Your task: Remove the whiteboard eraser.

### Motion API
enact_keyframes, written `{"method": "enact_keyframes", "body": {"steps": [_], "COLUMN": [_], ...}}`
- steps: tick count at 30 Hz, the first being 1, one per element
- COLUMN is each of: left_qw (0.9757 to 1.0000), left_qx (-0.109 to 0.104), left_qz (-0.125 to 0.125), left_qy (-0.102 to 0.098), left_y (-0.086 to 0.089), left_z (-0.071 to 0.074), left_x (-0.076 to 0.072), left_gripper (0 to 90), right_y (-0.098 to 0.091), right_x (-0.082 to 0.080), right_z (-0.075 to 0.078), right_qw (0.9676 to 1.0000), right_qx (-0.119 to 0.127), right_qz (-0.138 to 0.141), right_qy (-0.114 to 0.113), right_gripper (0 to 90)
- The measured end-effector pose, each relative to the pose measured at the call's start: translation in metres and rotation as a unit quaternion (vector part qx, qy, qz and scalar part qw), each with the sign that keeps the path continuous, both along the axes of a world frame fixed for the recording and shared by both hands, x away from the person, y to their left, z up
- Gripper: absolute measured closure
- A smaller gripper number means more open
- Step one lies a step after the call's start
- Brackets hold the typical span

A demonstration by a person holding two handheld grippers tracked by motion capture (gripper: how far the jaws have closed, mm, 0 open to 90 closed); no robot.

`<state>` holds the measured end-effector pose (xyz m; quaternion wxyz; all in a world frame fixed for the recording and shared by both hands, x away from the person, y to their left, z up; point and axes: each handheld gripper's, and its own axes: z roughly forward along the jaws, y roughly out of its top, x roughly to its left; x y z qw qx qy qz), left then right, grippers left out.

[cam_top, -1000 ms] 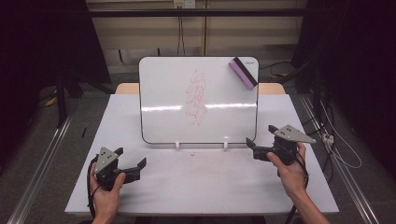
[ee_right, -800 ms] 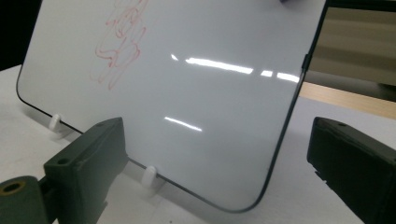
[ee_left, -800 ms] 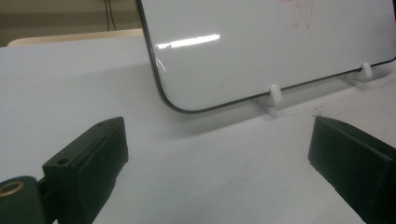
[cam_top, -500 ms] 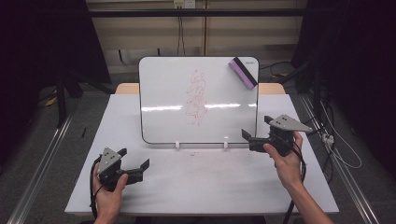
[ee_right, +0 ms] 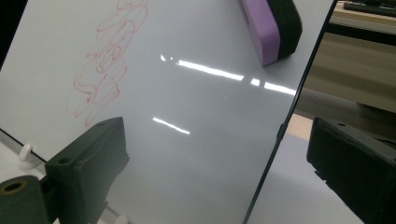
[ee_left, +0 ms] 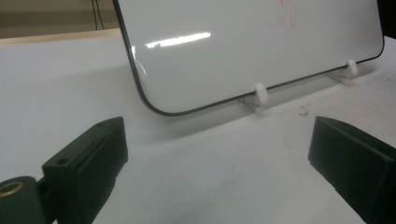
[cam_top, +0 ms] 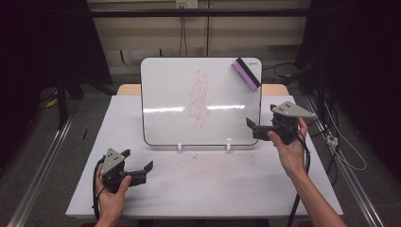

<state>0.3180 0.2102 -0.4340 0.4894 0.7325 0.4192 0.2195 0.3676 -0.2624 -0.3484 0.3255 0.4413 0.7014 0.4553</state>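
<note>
A white board (cam_top: 175, 90) stands upright on two white clips (ee_left: 259, 92) at the table's middle. It bears a red scribble (cam_top: 198, 99), and a purple and black eraser (cam_top: 246, 73) sticks to its top right corner. My right gripper (cam_top: 252, 128) hovers open at the board's right edge, its jaws pointing left. In the right gripper view the board's right edge (ee_right: 280, 130) runs between the open jaws, with the scribble (ee_right: 105, 65) and the eraser (ee_right: 273, 28) ahead. My left gripper (cam_top: 138, 161) rests open near the table's front left, with nothing between its jaws, facing the board's lower left corner (ee_left: 149, 100).
The white table (cam_top: 213, 184) has bare room in front of the board. A wooden surface (cam_top: 274, 90) shows behind the board. Metal rails (cam_top: 42, 161) run along the floor on both sides, and cables (cam_top: 347, 156) lie on the floor at the right.
My right gripper has risen and moved farther from the person, up to the board's right edge. The left gripper has barely moved.
</note>
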Motion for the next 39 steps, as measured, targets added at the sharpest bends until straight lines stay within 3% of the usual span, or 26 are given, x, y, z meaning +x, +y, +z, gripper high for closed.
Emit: {"method": "enact_keyframes", "body": {"steps": [12,15,22,23,29,39], "left_qw": [1.0000,0.9998,0.9999,0.9999,0.9999,0.9997], "left_qx": [-0.003,-0.013,-0.005,-0.005,-0.007,-0.004], "left_qz": [0.002,-0.001,-0.002,0.000,0.003,-0.002], "left_qy": [0.003,0.013,0.010,0.011,0.014,0.024], "left_y": [0.002,0.002,0.001,0.002,0.002,0.001], "left_z": [0.000,0.000,-0.001,-0.001,-0.003,-0.004], "left_x": [0.000,-0.001,0.000,0.001,0.003,0.002], "left_gripper": [4.5,4.5,4.4,4.4,4.4,4.4], "right_y": [0.003,0.004,0.005,0.007,0.010,0.016], "right_x": [0.024,0.028,0.037,0.042,0.055,0.075], "right_z": [0.015,0.017,0.026,0.029,0.037,0.053], "right_qw": [1.0000,0.9997,0.9997,0.9991,0.9983,0.9948], "right_qx": [-0.004,-0.020,-0.024,-0.042,-0.058,-0.100], "right_qz": [-0.005,-0.013,0.006,0.000,0.002,-0.014], "right_qy": [-0.001,-0.005,-0.003,-0.006,-0.005,-0.013], "right_gripper": [6.4,5.9,4.3,4.7,4.8,15.4]}}
